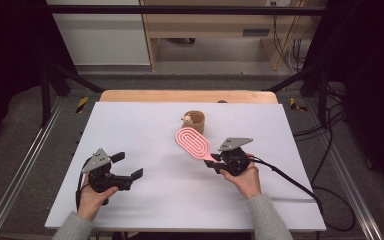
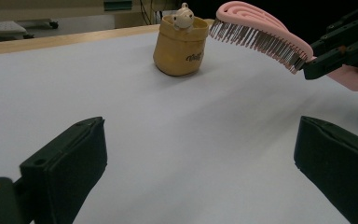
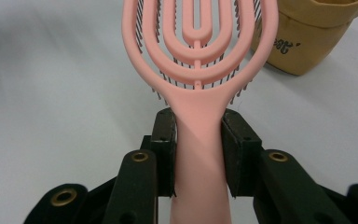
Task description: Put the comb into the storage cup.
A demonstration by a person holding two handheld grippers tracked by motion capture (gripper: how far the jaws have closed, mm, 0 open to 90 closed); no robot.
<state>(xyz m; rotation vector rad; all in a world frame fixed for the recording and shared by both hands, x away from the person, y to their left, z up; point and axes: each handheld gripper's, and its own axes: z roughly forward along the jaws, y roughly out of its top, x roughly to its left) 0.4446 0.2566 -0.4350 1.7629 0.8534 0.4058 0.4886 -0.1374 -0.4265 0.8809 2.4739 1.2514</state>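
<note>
A pink vented hairbrush (image 1: 193, 143) hangs above the white table, bristles down, its head pointing toward the far side. My right gripper (image 1: 214, 161) is shut on the brush's handle (image 3: 199, 154), with one jaw on each side. In the left gripper view the pink hairbrush (image 2: 256, 35) shows at the upper right with the right gripper (image 2: 314, 65) holding it. A small tan pouch (image 1: 195, 121) with a little bear figure (image 2: 183, 16) at its rim stands just beyond the brush head. My left gripper (image 1: 128, 166) is open at the front left and holds nothing.
The white board (image 1: 145, 195) covers the table, with a wooden edge (image 1: 185, 96) at the far side. Black frame posts and cables (image 1: 300, 185) run along the right. The tan pouch (image 3: 307, 37) sits close past the brush head.
</note>
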